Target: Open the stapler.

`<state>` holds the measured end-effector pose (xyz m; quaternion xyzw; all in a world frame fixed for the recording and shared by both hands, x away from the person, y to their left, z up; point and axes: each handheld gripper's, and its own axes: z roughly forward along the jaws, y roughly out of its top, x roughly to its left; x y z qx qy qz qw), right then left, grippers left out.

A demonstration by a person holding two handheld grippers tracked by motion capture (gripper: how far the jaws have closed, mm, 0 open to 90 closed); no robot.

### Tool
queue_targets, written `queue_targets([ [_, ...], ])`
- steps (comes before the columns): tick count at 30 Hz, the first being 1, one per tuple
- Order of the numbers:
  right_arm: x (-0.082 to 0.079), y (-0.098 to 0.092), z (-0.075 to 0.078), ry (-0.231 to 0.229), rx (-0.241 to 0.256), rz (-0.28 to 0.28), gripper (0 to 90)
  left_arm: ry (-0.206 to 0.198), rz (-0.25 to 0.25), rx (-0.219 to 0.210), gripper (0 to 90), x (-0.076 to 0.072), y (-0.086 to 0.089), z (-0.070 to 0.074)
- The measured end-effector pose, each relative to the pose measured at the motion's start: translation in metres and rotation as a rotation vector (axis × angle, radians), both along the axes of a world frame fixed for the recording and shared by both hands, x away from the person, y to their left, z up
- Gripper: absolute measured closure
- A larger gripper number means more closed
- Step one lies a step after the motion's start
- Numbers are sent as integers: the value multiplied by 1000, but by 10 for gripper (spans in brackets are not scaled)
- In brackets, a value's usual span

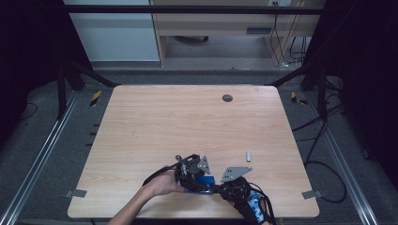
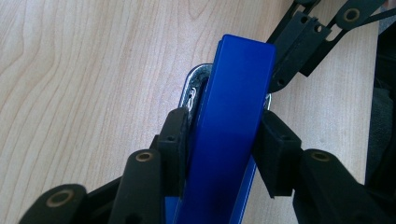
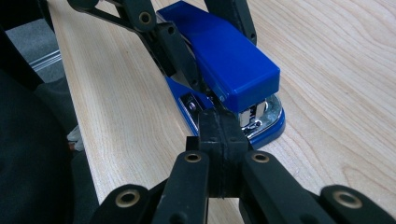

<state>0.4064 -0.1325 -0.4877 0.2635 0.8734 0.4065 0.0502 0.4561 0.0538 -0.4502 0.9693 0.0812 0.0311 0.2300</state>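
Left claw (image 2: 224, 140) grips blue stapler (image 2: 233, 121); right claw (image 3: 219, 130) pinched at its front.

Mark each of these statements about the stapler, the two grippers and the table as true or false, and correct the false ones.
1. The left gripper clamps the blue stapler from both sides. True.
2. The stapler is red. False: it is blue with a metal front.
3. The right gripper has its fingers pressed together in front of the stapler's metal end. True.
4. The stapler sits at the far edge of the table. False: it is near the person's edge.
5. A small white object lies on the table beyond the right gripper. True.
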Motion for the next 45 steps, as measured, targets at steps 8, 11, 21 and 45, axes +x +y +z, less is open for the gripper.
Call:
queue_targets([
  [8,1,1,-1,-5,3,1,900,-3,-13,11,589,0,-1,0],
  [11,1,1,-1,-6,-4,1,900,-3,-14,8,590,1,-1,0],
  [21,1,4,-1,-14,-9,6,900,-7,-29,13,599,1,-1,0],
  [45,-1,4,-3,-23,0,-1,900,-5,-30,-72,624,-1,12,7],
])
